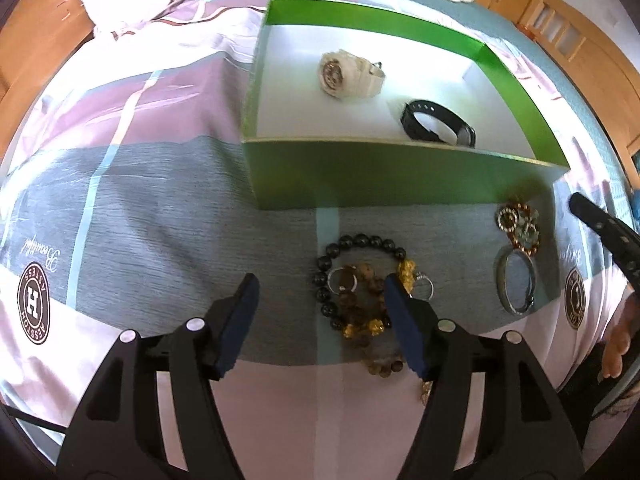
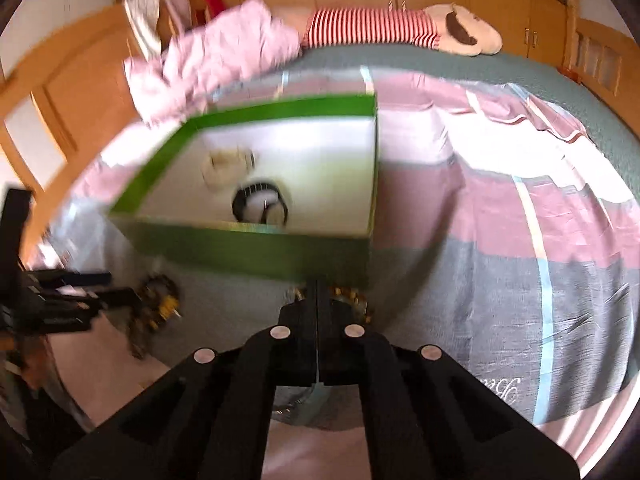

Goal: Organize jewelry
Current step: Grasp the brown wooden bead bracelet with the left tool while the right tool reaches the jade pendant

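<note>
Bracelets (image 1: 360,300): beaded, heaped on bedspread (image 1: 160,208) near its front edge, just before green box (image 1: 360,184) already holding two watches. Left gripper (image 1: 320,304) above heap, jaws wide, empty. Right gripper (image 2: 318,292) shut; contents undeterminable. Best lowered astride one strand only.

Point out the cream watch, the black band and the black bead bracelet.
cream watch (image 1: 332,73), left wrist view, on its dial.
black band (image 1: 412,118), left wrist view, on its strap.
black bead bracelet (image 1: 362,241), left wrist view, on a far bead.
</note>
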`<state>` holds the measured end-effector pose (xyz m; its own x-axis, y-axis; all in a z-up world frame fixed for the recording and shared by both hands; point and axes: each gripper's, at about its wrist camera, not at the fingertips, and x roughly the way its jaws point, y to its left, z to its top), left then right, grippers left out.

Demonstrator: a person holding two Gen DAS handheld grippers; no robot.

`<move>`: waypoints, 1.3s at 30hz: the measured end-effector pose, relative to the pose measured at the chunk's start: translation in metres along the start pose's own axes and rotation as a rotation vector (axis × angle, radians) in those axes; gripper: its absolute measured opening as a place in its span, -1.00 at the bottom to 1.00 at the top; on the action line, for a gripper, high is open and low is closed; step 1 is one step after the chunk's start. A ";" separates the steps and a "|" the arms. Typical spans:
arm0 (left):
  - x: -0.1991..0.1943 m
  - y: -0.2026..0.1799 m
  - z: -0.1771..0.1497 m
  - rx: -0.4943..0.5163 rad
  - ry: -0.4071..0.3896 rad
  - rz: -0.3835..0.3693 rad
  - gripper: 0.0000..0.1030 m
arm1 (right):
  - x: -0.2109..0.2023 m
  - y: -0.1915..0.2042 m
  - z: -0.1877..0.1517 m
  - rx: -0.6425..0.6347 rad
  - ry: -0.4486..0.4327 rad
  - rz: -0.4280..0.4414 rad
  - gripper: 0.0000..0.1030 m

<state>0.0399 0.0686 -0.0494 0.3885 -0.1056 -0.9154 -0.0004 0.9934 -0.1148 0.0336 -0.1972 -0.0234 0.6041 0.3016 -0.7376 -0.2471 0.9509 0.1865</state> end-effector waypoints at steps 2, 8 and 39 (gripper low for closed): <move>0.001 0.002 0.001 -0.010 0.002 0.002 0.36 | 0.002 -0.007 0.002 0.026 0.016 -0.008 -0.97; 0.007 -0.017 -0.003 0.064 0.031 0.002 0.45 | 0.032 -0.005 -0.008 0.003 0.107 -0.051 -0.01; -0.005 -0.004 -0.005 0.060 0.017 -0.032 -0.65 | 0.033 -0.015 -0.007 0.047 0.105 -0.049 -0.99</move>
<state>0.0331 0.0649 -0.0468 0.3714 -0.1380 -0.9182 0.0674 0.9903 -0.1215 0.0522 -0.2023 -0.0551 0.5317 0.2480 -0.8098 -0.1821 0.9673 0.1767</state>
